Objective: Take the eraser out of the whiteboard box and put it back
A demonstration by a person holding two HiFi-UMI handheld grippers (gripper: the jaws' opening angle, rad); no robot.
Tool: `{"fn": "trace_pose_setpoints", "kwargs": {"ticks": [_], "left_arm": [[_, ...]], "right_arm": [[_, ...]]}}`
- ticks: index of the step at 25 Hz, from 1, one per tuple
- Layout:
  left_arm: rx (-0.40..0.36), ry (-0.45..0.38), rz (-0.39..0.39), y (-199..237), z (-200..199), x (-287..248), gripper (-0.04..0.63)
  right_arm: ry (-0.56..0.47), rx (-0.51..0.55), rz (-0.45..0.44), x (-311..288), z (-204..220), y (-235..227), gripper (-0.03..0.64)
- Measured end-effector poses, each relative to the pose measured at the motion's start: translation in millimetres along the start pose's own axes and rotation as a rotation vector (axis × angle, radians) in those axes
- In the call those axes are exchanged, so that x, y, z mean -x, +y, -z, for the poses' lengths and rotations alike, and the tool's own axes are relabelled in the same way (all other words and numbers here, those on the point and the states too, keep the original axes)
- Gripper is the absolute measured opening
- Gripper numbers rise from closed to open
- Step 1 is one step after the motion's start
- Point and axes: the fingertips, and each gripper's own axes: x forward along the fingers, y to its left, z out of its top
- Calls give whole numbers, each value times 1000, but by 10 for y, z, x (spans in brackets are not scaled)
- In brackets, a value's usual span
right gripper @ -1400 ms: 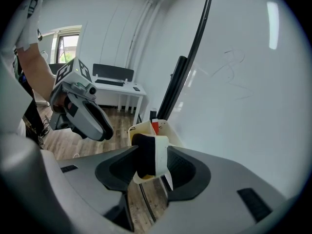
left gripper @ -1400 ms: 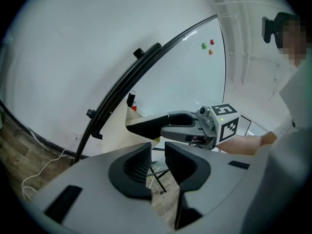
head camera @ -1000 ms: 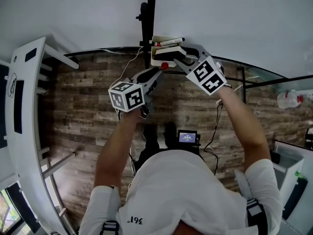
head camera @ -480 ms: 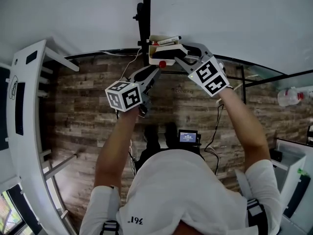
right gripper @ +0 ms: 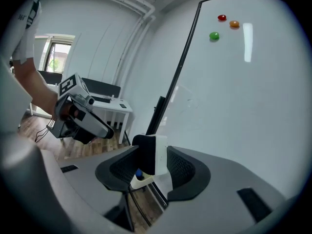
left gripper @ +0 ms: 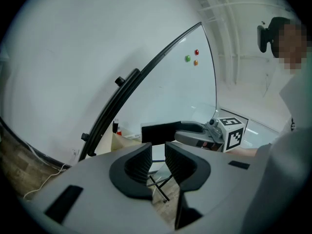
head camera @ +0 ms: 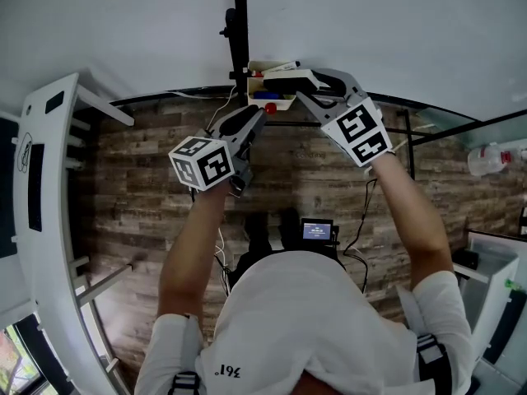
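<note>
In the head view the small cream whiteboard box (head camera: pixel 265 103) hangs at the whiteboard's lower edge, with red and blue things inside. My right gripper (head camera: pixel 298 82) is shut on the eraser (head camera: pixel 282 76), holding it just above the box. The right gripper view shows the eraser (right gripper: pixel 150 154), black felt and white body, pinched between the pads of the right gripper (right gripper: pixel 150 168), with the box (right gripper: pixel 140 179) below. My left gripper (head camera: pixel 254 116) hovers below and left of the box; its jaws (left gripper: pixel 157 162) stand a little apart with nothing between them. From the left gripper view the eraser (left gripper: pixel 158 132) shows dark.
A black stand post (head camera: pixel 240 23) runs up the whiteboard's edge. Coloured magnets (right gripper: pixel 222 17) stick high on the board. A white desk (head camera: pixel 41 179) curves along the left, a bottle (head camera: pixel 487 163) lies at the right, and a small screen device (head camera: pixel 315 230) sits on the wooden floor.
Both grippers have risen. The right gripper has lifted the eraser from the box's opening to just above it, uncovering the box's contents.
</note>
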Motion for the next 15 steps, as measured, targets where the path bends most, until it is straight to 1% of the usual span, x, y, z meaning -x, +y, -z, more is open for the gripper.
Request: {"fn": "trace_pose_setpoints", "kwargs": {"ticks": [9,15], "left_arm": [[-52,-76,11,-247,-318,200,82],[-67,-131,19,-446,-453,363,83]], "right_arm": [[-95,-63,78,416,-226,-96,193],[-169,-159,109,736,-324,-127,193]]}}
